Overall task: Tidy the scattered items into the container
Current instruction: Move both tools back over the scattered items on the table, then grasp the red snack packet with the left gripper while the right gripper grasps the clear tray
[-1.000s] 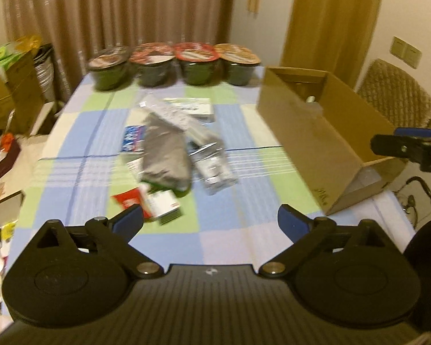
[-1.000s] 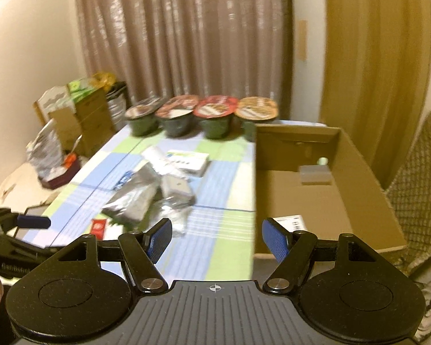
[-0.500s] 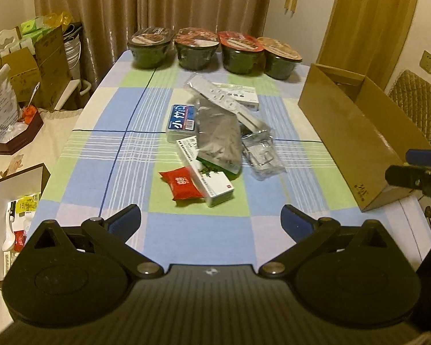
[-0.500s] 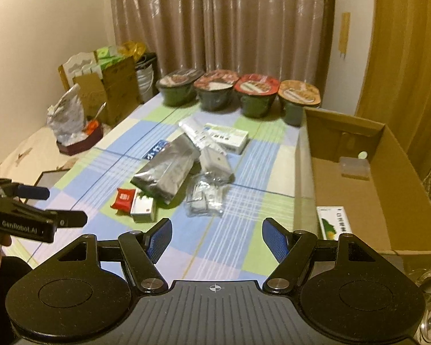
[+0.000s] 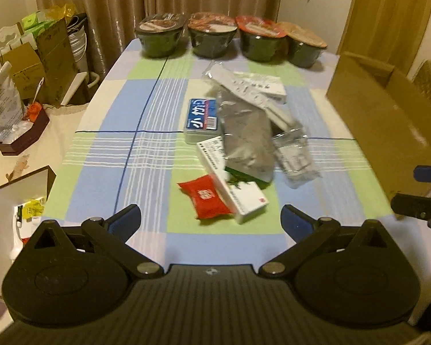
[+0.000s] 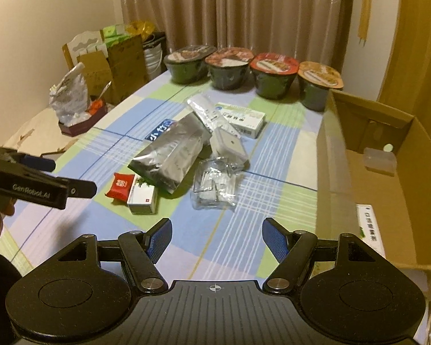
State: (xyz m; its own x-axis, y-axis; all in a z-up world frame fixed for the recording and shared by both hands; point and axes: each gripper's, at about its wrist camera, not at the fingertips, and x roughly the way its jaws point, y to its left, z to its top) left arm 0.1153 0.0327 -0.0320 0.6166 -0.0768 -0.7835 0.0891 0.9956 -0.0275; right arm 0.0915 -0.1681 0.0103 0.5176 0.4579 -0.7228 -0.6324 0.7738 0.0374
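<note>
Ahead of the left gripper, whose fingers are spread wide and empty, a red packet and a white box are seen among scattered items. To the right of the right gripper, likewise held apart and empty, the cardboard box is found on the checked tablecloth.

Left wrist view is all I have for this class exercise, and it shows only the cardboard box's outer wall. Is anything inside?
Observer: Yes. In the right wrist view, a white carton with green print lies on the floor of the cardboard box.
Operator: Anything else in there?
Observer: A small translucent tub sits near the far wall.
Operator: Is the right gripper carrying something?
Observer: No, the right gripper is open and empty above the tablecloth.
</note>
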